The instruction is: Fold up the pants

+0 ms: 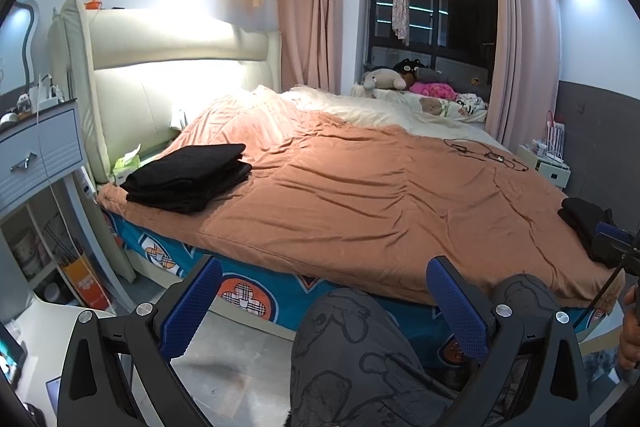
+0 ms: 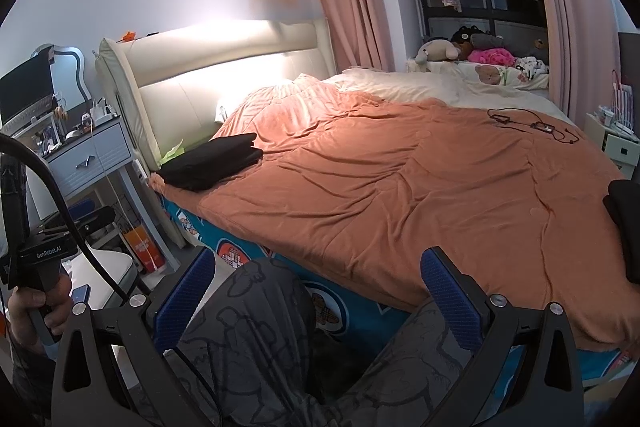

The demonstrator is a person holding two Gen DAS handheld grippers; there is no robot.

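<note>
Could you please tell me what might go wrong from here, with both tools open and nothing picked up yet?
The next black garment lies at the bed's right edge; a loose pull might drag it to the floor. The cables rest on the orange blanket, so pants spread there could snag them. The folded stack sits close to the bed's left edge; a careless sweep by the open left tool or right tool might knock it off.

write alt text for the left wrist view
The open left gripper hangs empty before a bed with an orange blanket; folded black pants lie near the headboard. More black clothing sits at the right edge.
</note>
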